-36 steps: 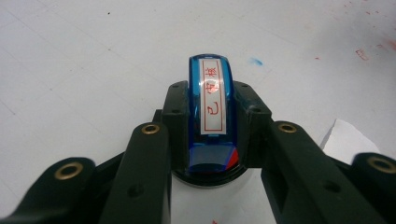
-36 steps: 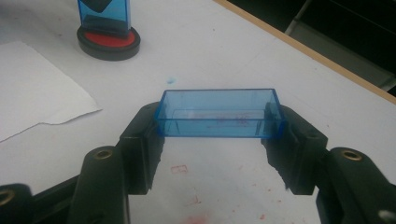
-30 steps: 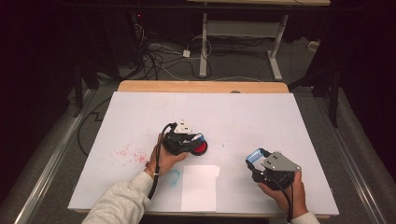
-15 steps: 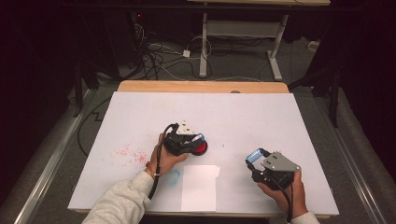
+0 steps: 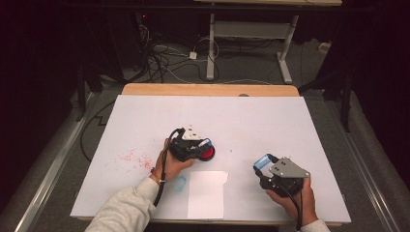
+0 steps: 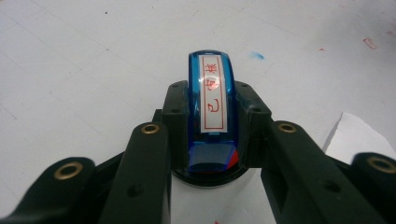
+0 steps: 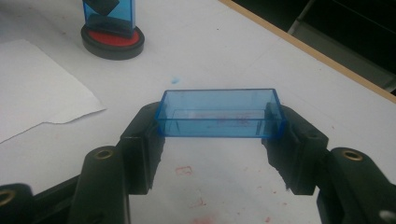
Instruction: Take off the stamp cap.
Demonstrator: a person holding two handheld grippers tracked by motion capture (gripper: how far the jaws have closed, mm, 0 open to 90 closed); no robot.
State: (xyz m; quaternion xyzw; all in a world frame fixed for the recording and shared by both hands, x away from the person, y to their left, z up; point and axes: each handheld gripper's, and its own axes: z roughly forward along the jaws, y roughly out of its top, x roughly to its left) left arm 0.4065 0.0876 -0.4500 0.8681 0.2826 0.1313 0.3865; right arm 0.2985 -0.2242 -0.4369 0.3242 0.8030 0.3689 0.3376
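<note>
A: What do the left tongs (image 6: 212, 154) have?

B: They are clamped on a blue stamp (image 6: 212, 100), one pad on each flat side. It carries a white label with red characters along its top, and its foot sits on a round ink pad (image 5: 208, 153), red inside a black rim, on the desk (image 5: 270, 121). From the high view these tongs (image 5: 196, 147) sit near the middle of the desk.

A: And the right tongs (image 7: 219, 135)?

B: Closed on a clear blue cap (image 7: 219, 112), a small open box gripped by its two short ends, held above the white surface. In the high view those tongs (image 5: 268, 166) are near the front right part of the desk, well apart from the left ones.

A: What lies between them?

B: A sheet of white paper (image 5: 208, 193) at the front edge, just beside the ink pad; one corner looks cut or torn. Red ink specks (image 5: 133, 159) lie to the left of the left hand, and a bluish smudge (image 5: 180, 182) lies beside that sleeve.

A: Room to move?

B: The far half of the desk is bare up to the wooden edge (image 5: 208, 89). The right tongs are closer to the right and front edges.
</note>
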